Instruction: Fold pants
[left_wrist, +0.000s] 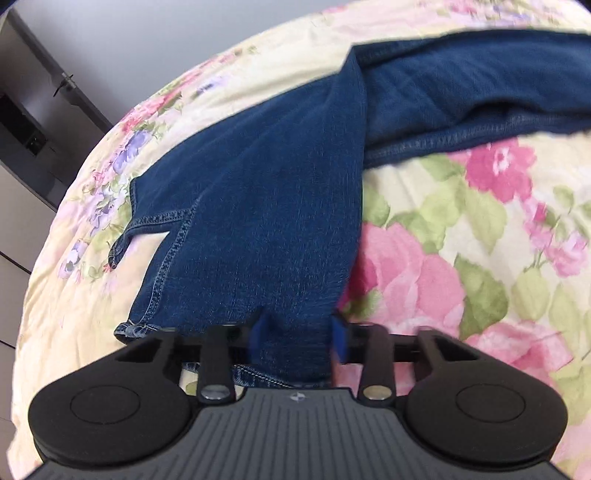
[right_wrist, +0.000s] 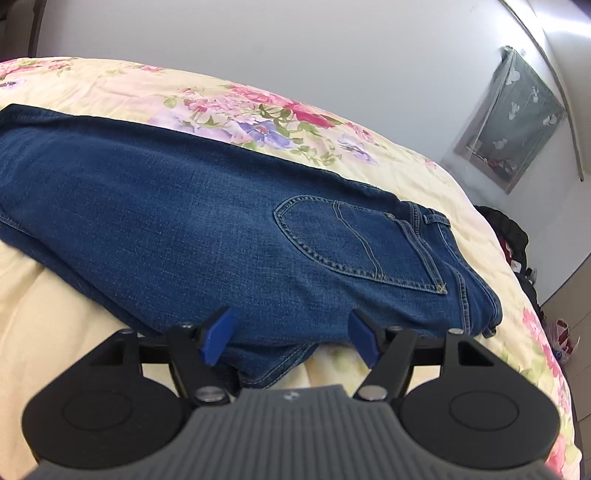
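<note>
Dark blue jeans (left_wrist: 266, 206) lie on a floral bedspread (left_wrist: 461, 236). In the left wrist view my left gripper (left_wrist: 299, 339) is shut on the leg end of the jeans, the cloth bunched between its blue pads (left_wrist: 340, 338). The leg runs up and away to the rest of the jeans at the upper right. In the right wrist view the jeans (right_wrist: 221, 229) lie flat with a back pocket (right_wrist: 354, 243) and waistband at the right. My right gripper (right_wrist: 291, 336) is open, its blue pads (right_wrist: 218, 334) set either side of the jeans' near edge.
A dark cabinet (left_wrist: 33, 122) stands past the bed at the left. In the right wrist view a grey wall, a window (right_wrist: 513, 122) and dark clothing on the floor (right_wrist: 513, 240) lie beyond the bed's right edge.
</note>
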